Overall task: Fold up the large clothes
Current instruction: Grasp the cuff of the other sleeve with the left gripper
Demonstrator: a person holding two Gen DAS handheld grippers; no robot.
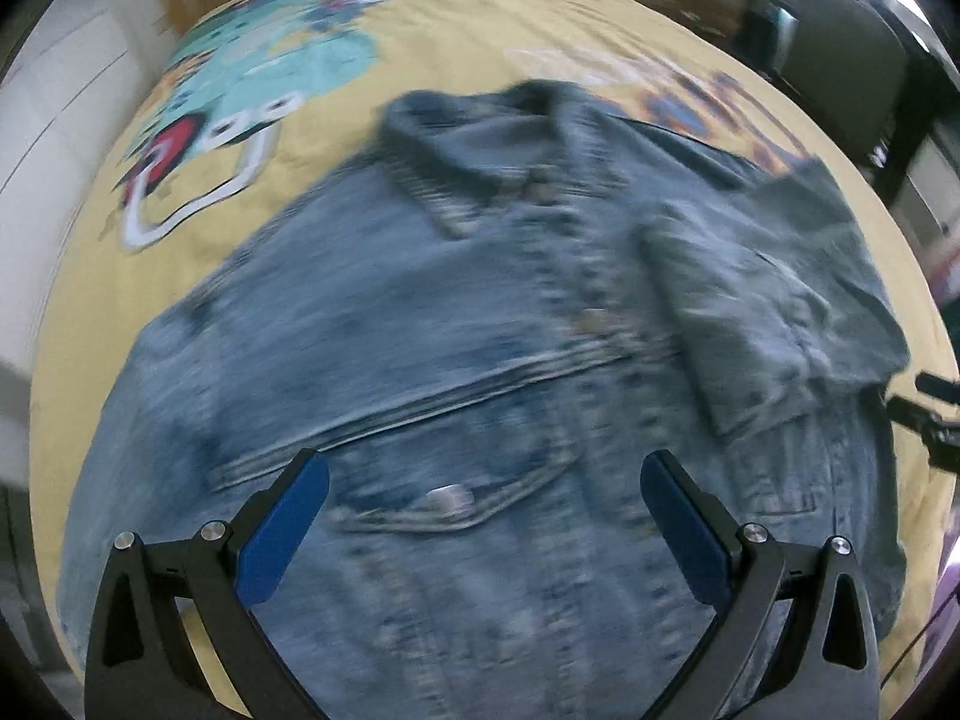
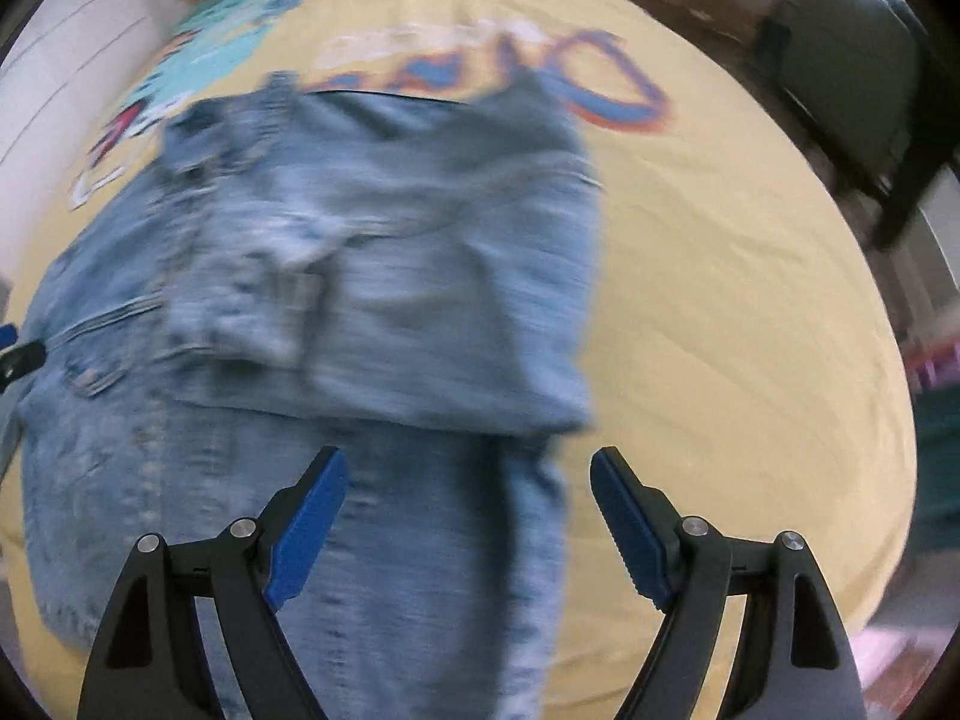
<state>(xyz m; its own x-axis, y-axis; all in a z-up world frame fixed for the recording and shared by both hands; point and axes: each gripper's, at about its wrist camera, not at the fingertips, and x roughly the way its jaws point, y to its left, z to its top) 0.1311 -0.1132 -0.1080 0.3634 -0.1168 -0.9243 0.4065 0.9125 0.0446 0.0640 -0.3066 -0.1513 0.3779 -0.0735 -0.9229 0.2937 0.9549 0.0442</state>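
Denim jacket [image 1: 480, 330] is seen in the left wrist view spread front-up on a bed under a yellow printed bedspread [image 1: 420, 48], collar away from the camera and buttoned placket down the middle. One sleeve [image 1: 780, 312] is already laid across the chest on the picture's right; the other shoulder appears still spread flat. The left tongs [image 1: 485, 531] are held wide apart above the chest pocket, with nothing between the blue pads [image 1: 282, 531]. The picture is blurred.

In the right wrist view the folded-in sleeve [image 2: 390, 300] is seen lying over the jacket body, its cuff toward the placket. The right tongs [image 2: 470, 525] are held open and empty above the jacket's outer edge, beside bare bedspread.

The sleeve-folding step is judged to be in hand, one side done. Next, the unfolded sleeve would need to be gripped near its cuff and brought across the chest.
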